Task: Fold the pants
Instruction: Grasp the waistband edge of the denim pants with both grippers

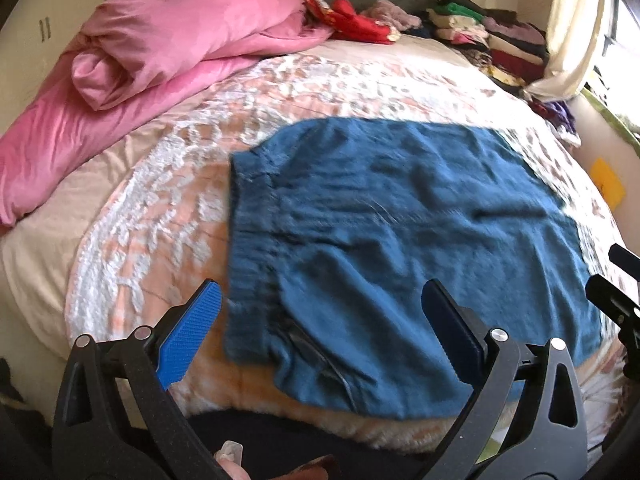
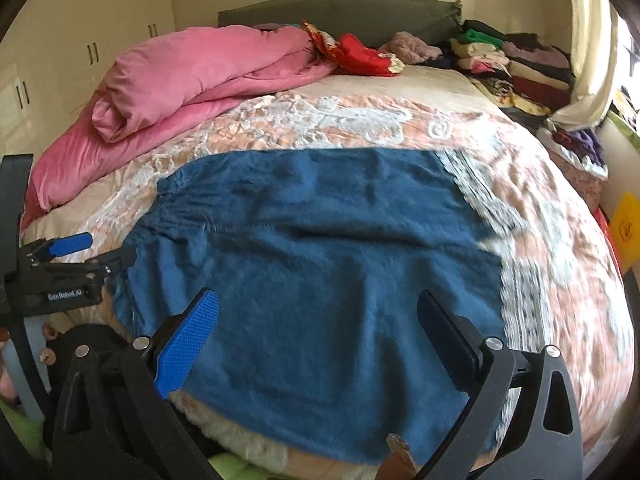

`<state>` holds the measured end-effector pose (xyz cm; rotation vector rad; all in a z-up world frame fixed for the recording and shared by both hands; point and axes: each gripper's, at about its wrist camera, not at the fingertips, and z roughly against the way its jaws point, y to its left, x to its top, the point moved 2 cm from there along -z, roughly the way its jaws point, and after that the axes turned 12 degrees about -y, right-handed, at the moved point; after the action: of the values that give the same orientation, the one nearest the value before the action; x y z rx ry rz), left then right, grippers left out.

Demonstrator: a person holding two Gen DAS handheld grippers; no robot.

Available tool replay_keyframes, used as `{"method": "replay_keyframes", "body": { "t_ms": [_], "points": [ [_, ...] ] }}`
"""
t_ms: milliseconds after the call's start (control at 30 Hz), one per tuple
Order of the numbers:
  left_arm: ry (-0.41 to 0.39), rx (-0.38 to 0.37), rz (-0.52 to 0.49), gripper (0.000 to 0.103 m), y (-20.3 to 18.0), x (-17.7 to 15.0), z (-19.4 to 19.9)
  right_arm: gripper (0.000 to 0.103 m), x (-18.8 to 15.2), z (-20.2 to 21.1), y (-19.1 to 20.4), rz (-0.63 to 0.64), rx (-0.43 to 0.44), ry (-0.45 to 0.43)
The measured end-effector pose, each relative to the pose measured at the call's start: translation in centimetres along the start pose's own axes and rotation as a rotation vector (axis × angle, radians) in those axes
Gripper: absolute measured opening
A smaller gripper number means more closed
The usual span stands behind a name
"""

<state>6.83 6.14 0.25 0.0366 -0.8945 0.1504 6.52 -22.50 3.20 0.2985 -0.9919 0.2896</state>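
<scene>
1. The blue pants (image 1: 404, 248) lie spread flat on the near half of the bed (image 1: 168, 184), over a peach and white patterned bedspread (image 2: 560, 240); the gathered waistband sits toward the left, and a pocket opening shows near the front edge in the left wrist view.
2. The left gripper (image 1: 320, 332) hovers above the waistband end with its jaws spread wide, gripping nothing.
3. The right gripper (image 2: 320, 336) hangs over the middle of the pants, jaws likewise wide apart and empty.
4. A rolled pink duvet (image 2: 188, 84) lies along the far left of the bed, well apart from the pants.
5. Red fabric (image 2: 360, 56) and a mauve bundle rest by the grey headboard (image 2: 340, 8).
6. A stack of folded clothes (image 2: 516, 68) fills the far right corner, beside a cream curtain (image 2: 588, 48).
7. White cupboards (image 2: 80, 40) stand beyond the bed's left side.
8. Nothing lies on the pants themselves.
</scene>
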Motion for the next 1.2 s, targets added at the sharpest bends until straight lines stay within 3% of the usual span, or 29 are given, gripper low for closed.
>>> {"method": "replay_keyframes", "body": {
  "t_ms": [467, 667, 800, 900, 1033, 1100, 1167, 1200],
  "points": [
    [0.037, 0.067, 0.043, 0.094, 6.1, 5.2, -6.8, 0.099, 7.2, -10.1, 0.4, 0.134, 0.06, 0.013],
    [0.098, 0.077, 0.043, 0.094, 7.3, 6.3, -10.7, 0.099, 9.0, -17.1, 0.8, 0.226, 0.088, 0.1],
    [0.095, 0.032, 0.058, 0.094, 7.6, 6.9, -12.7, 0.099, 9.5, -21.3, 1.3, 0.282, 0.097, 0.168],
    [0.094, 0.058, 0.012, 0.094, 7.4, 7.4, -14.4, 0.099, 10.0, -23.8, 1.6, 0.322, 0.096, 0.189],
    [0.096, 0.032, -0.005, 0.094, 7.3, 7.6, -15.8, 0.099, 10.5, -26.7, 2.0, 0.362, 0.117, 0.226],
    [0.105, 0.028, -0.017, 0.089, 7.2, 7.5, -16.4, 0.099, 10.6, -28.0, 2.3, 0.381, 0.126, 0.248],
    [0.113, 0.019, -0.041, 0.067, 6.8, 7.3, -16.9, 0.099, 10.6, -28.9, 2.7, 0.41, 0.128, 0.256],
    [0.119, 0.008, -0.048, 0.063, 6.7, 7.2, -17.1, 0.099, 10.7, -29.3, 2.9, 0.421, 0.127, 0.257]
  ]
}}
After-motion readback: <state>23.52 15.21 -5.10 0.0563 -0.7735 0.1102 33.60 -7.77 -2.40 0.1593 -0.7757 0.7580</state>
